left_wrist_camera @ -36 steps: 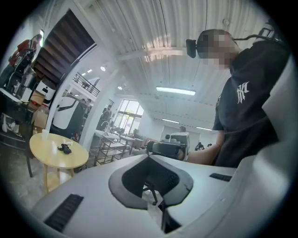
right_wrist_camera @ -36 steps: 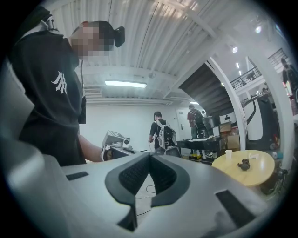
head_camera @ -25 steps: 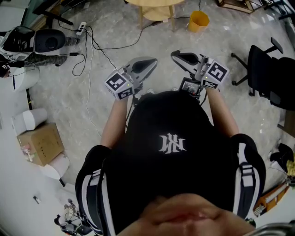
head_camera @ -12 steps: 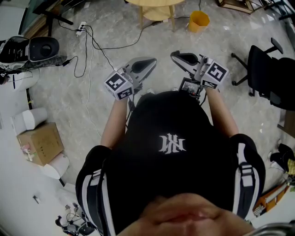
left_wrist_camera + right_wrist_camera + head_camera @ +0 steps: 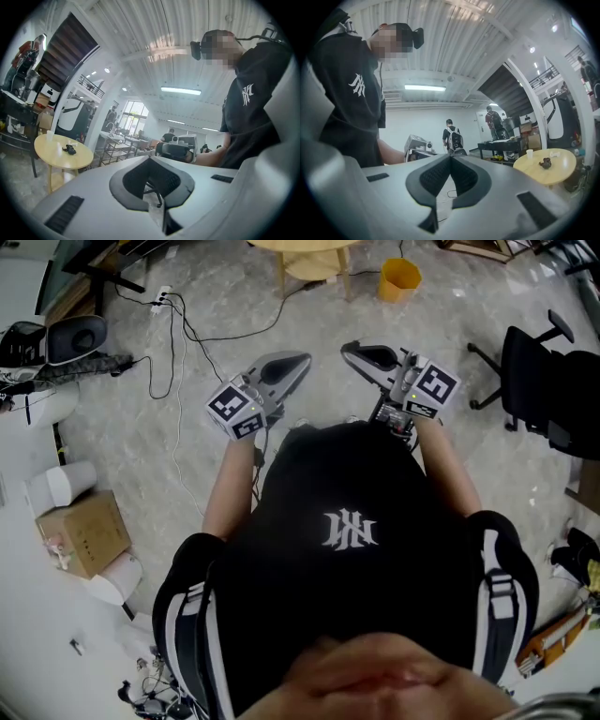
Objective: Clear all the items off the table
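Tongs sit in both hands, held out level in front of the person, well short of the round table (image 5: 309, 251) at the top of the head view. The left tongs (image 5: 298, 362) are closed tip to tip with nothing between them. From their own camera the table stands off to the left, well apart, with a small dark object (image 5: 70, 149) on it. The right tongs (image 5: 349, 352) are likewise pressed together and empty. From them the table stands off to the right, with a cup (image 5: 529, 153) left of the dark object.
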Demonstrator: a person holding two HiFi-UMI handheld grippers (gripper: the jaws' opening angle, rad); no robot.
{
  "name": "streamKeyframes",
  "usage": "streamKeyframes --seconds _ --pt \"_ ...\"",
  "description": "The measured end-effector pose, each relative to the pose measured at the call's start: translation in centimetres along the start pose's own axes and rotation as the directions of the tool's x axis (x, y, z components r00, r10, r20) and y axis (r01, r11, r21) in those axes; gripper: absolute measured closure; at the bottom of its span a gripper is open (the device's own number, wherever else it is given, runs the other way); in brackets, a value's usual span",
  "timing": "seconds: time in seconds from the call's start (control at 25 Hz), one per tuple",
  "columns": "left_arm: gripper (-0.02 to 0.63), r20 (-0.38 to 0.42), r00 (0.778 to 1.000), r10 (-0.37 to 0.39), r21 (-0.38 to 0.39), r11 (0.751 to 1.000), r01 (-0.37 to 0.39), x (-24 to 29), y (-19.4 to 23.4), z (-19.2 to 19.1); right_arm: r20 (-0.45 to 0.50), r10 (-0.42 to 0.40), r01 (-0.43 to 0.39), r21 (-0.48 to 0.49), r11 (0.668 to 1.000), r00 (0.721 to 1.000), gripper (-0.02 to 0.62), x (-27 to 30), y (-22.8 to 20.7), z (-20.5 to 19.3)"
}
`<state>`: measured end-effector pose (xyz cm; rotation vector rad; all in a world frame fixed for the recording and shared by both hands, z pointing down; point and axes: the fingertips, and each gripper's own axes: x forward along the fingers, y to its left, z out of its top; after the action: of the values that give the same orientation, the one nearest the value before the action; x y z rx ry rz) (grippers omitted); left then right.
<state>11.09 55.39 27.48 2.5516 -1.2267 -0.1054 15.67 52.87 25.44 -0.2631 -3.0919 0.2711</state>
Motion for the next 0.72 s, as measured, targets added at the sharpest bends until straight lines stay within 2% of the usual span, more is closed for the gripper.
streamKeyframes --seconds 0.2,0.44,0.6,0.72 --pt "0.594 0.023 1.0 0.02 -0.006 1.0 -0.02 3.1 -0.4 0.5 0.008 -0.002 0.002 0.011 1.0 1.0 0.592 -4.1 -1.1 0.3" --pt "0.594 -0.012 0.999 0.038 -0.024 0.999 -0.038 6.3 -2.2 -0.2 0.086 -0.05 0.046 0.052 0.998 0.995 0.592 -8.2 -4.3 0.9" --pt "0.594 -0.02 0.999 0.047 -0.033 0.998 -0.047 6.5 -0.6 -0.4 0.081 -0.057 0.053 0.05 0.997 0.995 0.592 -7.7 -5.7 0.2" --pt "0.594 -0.015 0.998 0.059 -0.043 0.997 -0.06 6.7 2.4 -0.4 0.08 -0.066 0.061 0.062 0.996 0.995 0.592 -6.6 -7.7 -0.4"
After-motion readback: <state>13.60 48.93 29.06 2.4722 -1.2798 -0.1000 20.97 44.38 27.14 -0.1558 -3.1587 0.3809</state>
